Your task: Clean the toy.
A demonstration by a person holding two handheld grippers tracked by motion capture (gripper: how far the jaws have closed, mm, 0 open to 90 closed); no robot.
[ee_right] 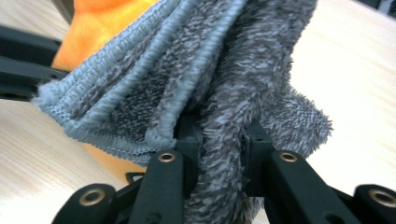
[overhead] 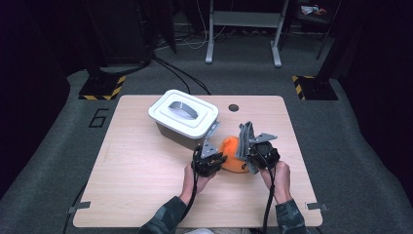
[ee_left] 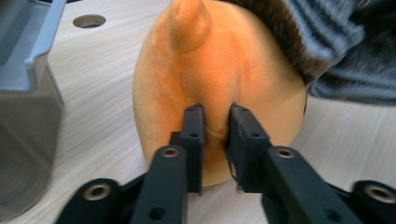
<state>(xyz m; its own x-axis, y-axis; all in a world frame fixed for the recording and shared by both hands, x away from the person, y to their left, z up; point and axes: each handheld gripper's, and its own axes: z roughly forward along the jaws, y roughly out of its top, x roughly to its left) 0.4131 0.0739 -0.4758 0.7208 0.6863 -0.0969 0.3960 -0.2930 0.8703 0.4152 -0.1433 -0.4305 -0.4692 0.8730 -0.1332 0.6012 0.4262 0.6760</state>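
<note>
The only writing that could be read was a large figure 6 marked on the grey floor just off the worktop's far left corner; the things on the worktop carried no legible brand or label.

The orange plush toy sat right of the worktop's centre, between the two grippers and just in front of the lidded grey bin. In the left gripper view the left gripper had its fingers set on either side of a fold of the toy's orange fabric, pressing into it with a narrow gap between them. The right gripper was clamped tight on a grey fuzzy cloth, whose ribbed edge draped over the toy's upper side; from above the cloth stood up from the right gripper beside the toy.

The bin stood at an angle near the far edge, its white lid on. A round hole lay in the worktop near that edge, right of the bin. The left gripper was near the bin's near right corner. Bare wood spread wide to the left and along the near edge, with a narrower strip on the right. Yellow-and-black striped plates sat on the floor beyond both far corners.
</note>
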